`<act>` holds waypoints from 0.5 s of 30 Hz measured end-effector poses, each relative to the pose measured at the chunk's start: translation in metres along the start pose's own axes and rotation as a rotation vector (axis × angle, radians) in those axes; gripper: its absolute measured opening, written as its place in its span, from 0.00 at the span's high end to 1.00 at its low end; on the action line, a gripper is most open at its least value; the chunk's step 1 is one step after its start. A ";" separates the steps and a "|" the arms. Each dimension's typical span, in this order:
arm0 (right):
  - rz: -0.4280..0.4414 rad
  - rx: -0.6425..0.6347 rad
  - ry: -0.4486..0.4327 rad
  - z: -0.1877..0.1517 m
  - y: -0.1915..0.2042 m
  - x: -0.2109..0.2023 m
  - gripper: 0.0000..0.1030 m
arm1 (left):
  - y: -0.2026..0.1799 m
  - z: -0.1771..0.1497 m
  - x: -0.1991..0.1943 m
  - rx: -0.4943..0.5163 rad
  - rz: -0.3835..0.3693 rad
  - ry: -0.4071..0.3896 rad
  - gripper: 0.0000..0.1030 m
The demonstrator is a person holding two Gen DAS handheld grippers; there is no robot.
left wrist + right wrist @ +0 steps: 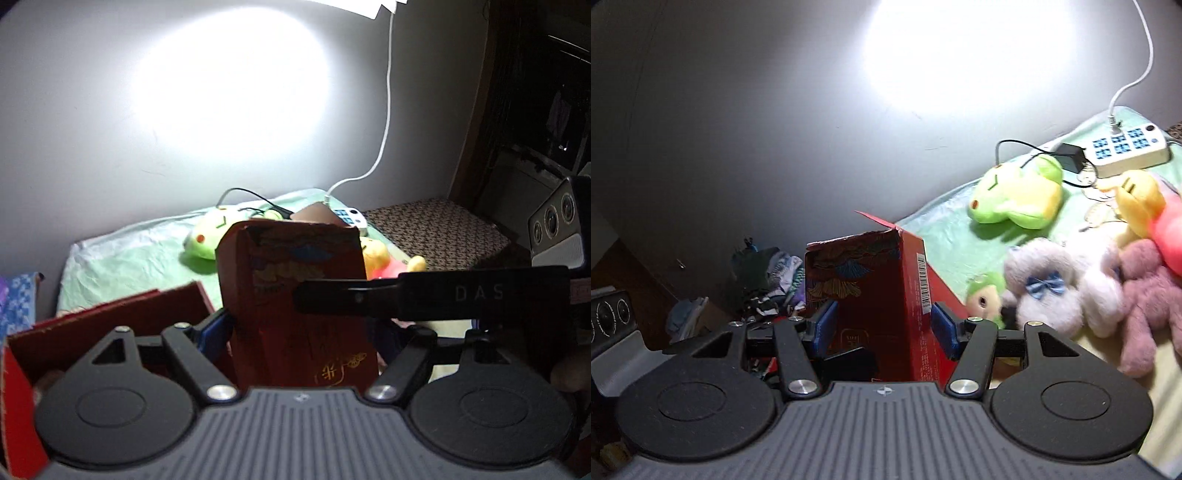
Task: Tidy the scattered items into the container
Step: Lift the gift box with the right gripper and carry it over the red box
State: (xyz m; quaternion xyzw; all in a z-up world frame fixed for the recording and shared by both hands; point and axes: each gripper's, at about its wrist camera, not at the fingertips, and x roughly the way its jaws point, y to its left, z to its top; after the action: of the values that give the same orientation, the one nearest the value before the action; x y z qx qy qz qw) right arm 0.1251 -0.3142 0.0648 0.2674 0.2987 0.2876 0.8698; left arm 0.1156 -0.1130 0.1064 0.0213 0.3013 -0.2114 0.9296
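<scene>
A red cardboard box (886,295) with a flower print stands open at the bed's near edge; it fills the middle of the left wrist view (295,295). My left gripper (303,332) is shut on one upright flap of the box. My right gripper (884,325) is open with its blue pads (823,325) either side of the box's corner, and its finger crosses the left wrist view (369,299). Plush toys lie on the green sheet: a green frog (1015,192), a white bear with a blue bow (1056,284), a pink plush (1145,299), a yellow-and-pink plush (1145,206).
A white power strip (1126,151) with a black adapter (1071,155) and cables lies by the wall behind the toys. A small green-haired doll (984,299) lies beside the box. A pile of clothes (768,280) sits in the dark at left. A patterned cushion (436,232) lies at right.
</scene>
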 end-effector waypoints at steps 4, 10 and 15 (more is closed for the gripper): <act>0.026 -0.029 0.036 0.002 0.020 0.044 0.43 | 0.036 -0.005 -0.003 -0.007 0.083 0.012 0.24; -0.074 -0.024 0.186 -0.007 0.029 0.110 0.43 | 0.100 -0.028 0.033 -0.149 0.034 0.133 0.24; -0.220 -0.099 0.301 -0.018 0.037 0.146 0.43 | 0.124 -0.050 0.075 -0.238 -0.035 0.235 0.24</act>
State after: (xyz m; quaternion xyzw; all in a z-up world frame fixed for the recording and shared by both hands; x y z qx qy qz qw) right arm 0.1961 -0.1871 0.0227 0.1441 0.4385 0.2416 0.8536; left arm 0.1928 -0.0206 0.0121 -0.0695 0.4311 -0.1866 0.8800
